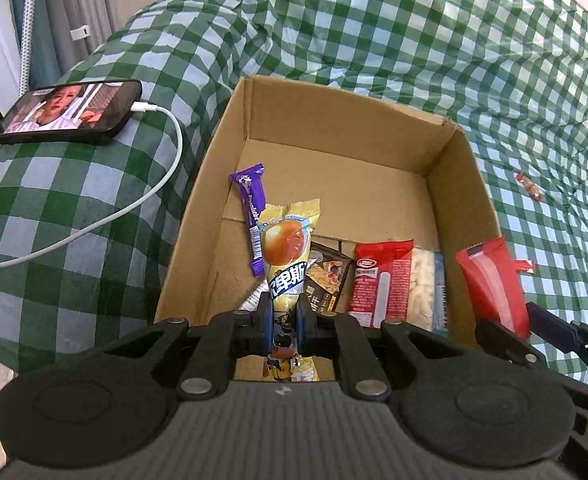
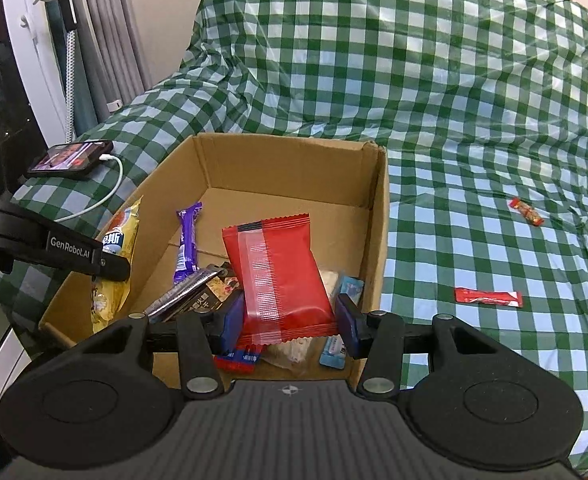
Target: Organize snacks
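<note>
An open cardboard box (image 1: 459, 184) (image 2: 377, 216) sits on a green checked cloth. My left gripper (image 1: 284, 316) is shut on a yellow snack packet (image 1: 288, 252) and holds it upright over the box's near left part; the packet also shows in the right wrist view (image 2: 120, 236). My right gripper (image 2: 290, 324) is shut on a red packet (image 2: 282, 272) (image 1: 493, 284) above the box's near right side. In the box lie a purple bar (image 1: 250, 208) (image 2: 188, 244), a dark packet (image 1: 329, 280), a red stick pack (image 1: 381, 280) and a pale blue packet (image 2: 349, 286).
Two small red snacks lie on the cloth right of the box: a flat sachet (image 2: 487, 297) and a small candy (image 2: 527, 211) (image 1: 529, 186). A phone (image 1: 70, 110) (image 2: 70, 159) on a white cable (image 1: 166, 176) rests on the covered armrest at left.
</note>
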The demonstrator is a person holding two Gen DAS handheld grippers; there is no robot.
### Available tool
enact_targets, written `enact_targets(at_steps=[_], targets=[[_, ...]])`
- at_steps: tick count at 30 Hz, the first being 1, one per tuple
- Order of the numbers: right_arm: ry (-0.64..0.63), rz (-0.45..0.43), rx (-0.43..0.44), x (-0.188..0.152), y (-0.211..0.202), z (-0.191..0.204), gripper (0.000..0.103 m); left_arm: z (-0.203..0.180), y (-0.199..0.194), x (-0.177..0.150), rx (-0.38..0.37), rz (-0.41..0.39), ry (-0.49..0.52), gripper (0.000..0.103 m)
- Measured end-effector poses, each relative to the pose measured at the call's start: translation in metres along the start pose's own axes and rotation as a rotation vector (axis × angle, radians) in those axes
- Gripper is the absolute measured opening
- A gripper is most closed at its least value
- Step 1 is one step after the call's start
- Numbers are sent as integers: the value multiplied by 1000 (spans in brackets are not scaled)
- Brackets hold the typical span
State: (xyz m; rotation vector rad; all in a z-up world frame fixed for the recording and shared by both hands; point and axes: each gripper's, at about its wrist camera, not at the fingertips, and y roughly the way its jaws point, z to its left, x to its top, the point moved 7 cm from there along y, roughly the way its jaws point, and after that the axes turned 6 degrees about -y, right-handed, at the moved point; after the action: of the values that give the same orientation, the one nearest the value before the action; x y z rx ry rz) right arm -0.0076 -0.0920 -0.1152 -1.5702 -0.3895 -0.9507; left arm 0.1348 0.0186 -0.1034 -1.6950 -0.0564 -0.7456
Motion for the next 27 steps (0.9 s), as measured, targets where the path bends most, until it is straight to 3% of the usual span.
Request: enact_targets(at_steps=[14, 15, 16, 18, 20, 23, 27], targets=[[9, 15, 15, 13, 33, 0, 52, 1, 34, 9, 36, 40, 43, 14], [18, 15, 21, 15, 35, -1, 52, 1, 35, 8, 39, 44, 58, 25], [27, 15, 23, 17, 37, -1, 54, 1, 35, 8, 48, 42, 66, 57], [43, 20, 16, 19, 37, -3, 70, 2, 29, 7, 78, 16, 75, 99], [43, 20, 5, 18, 33, -4, 78, 2, 16, 5, 81, -43, 86, 103], [27, 45, -14, 9, 23, -4, 87, 4, 5, -7, 81, -30, 110, 103], [45, 85, -5, -9, 2, -2, 89, 9, -16, -30, 77, -20, 105, 103]])
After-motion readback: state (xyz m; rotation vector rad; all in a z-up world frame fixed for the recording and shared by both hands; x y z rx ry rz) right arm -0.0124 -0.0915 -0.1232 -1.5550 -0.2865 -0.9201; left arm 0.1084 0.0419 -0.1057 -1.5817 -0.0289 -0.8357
